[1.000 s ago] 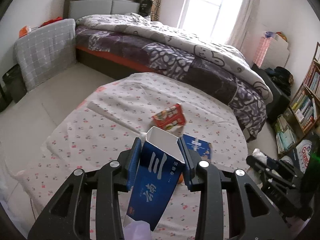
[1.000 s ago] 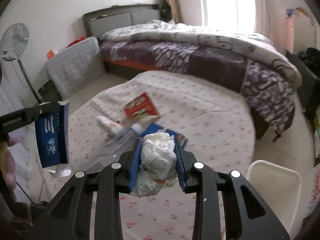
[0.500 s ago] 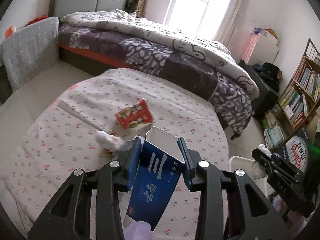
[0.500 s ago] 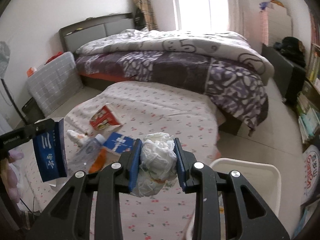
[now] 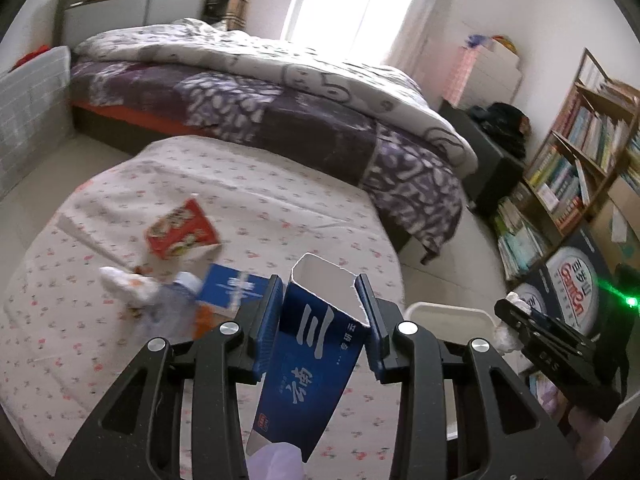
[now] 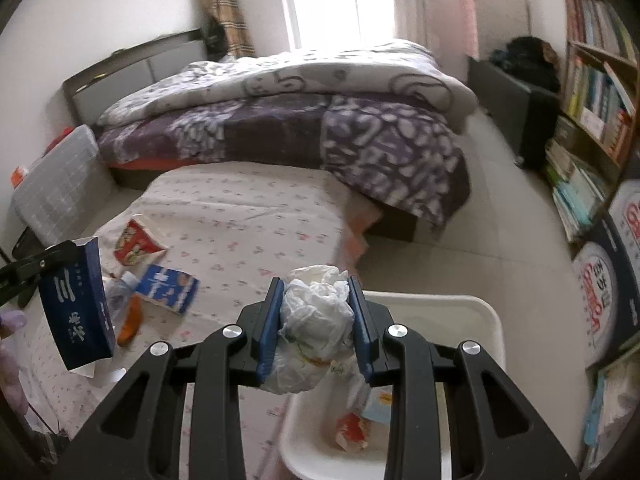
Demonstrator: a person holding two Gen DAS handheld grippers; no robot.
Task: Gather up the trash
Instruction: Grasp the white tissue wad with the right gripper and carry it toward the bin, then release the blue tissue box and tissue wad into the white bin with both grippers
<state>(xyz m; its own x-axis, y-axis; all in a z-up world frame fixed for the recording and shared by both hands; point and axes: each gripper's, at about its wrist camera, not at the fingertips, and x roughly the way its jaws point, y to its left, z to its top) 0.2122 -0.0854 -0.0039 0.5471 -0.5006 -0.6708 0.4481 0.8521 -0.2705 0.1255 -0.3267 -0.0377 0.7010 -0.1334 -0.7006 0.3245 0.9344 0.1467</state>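
Note:
My left gripper (image 5: 322, 304) is shut on a dark blue paper carton (image 5: 308, 364) with an open top, held over the flowered table (image 5: 248, 208). The same carton (image 6: 76, 304) shows at the left of the right wrist view. My right gripper (image 6: 316, 308) is shut on a crumpled white paper wad (image 6: 316, 320), above the near rim of a white bin (image 6: 472, 312) beside the table. A few scraps lie in the bin. On the table remain a red snack box (image 5: 180, 232), a blue-and-white carton (image 5: 232, 288), a clear bottle (image 6: 120, 292) and a white wad (image 5: 124, 284).
A bed with a purple patterned quilt (image 5: 280, 120) stands behind the table. Bookshelves (image 5: 580, 152) and printed boxes (image 5: 576, 292) fill the right side. A grey checked cushion (image 6: 56, 184) leans at the left. Pale floor (image 6: 500, 232) lies between bed and shelves.
Both grippers swung rightwards with their loads. The white bin came into view under the right gripper, and the table items slid left in both views.

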